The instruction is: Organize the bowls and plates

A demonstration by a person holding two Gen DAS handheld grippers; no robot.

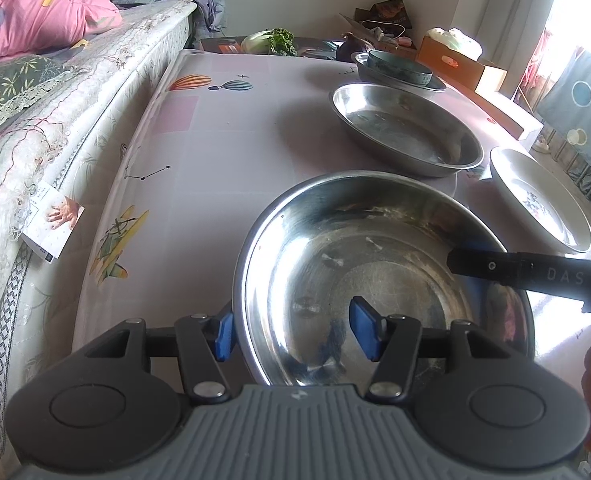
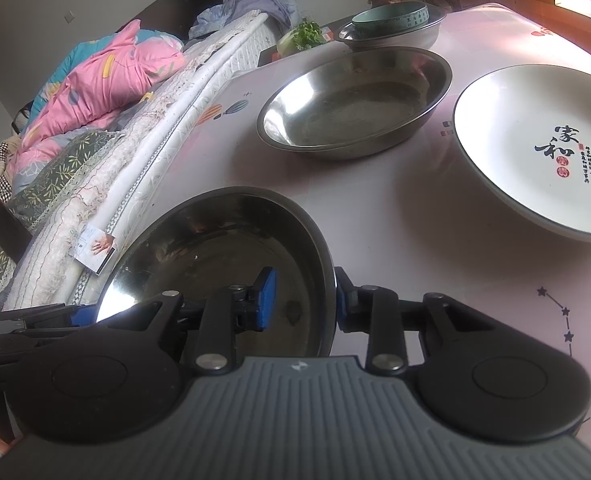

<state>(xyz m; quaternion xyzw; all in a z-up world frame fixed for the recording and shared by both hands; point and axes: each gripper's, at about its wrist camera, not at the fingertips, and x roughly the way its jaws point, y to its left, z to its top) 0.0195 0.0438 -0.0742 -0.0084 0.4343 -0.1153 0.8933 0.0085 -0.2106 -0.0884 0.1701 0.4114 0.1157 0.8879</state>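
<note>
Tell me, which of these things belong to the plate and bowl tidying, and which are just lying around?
Part of the job: near steel bowl, middle steel bowl, white plate, green bowl, far steel bowl holding it.

Just lying about: pink quilt, leafy greens, cardboard box, printed card.

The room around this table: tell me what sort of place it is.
Probably a bedroom in a home, doubling as a place to eat. A mattress with a pink quilt runs along the table, and cardboard boxes sit by the far wall.
</note>
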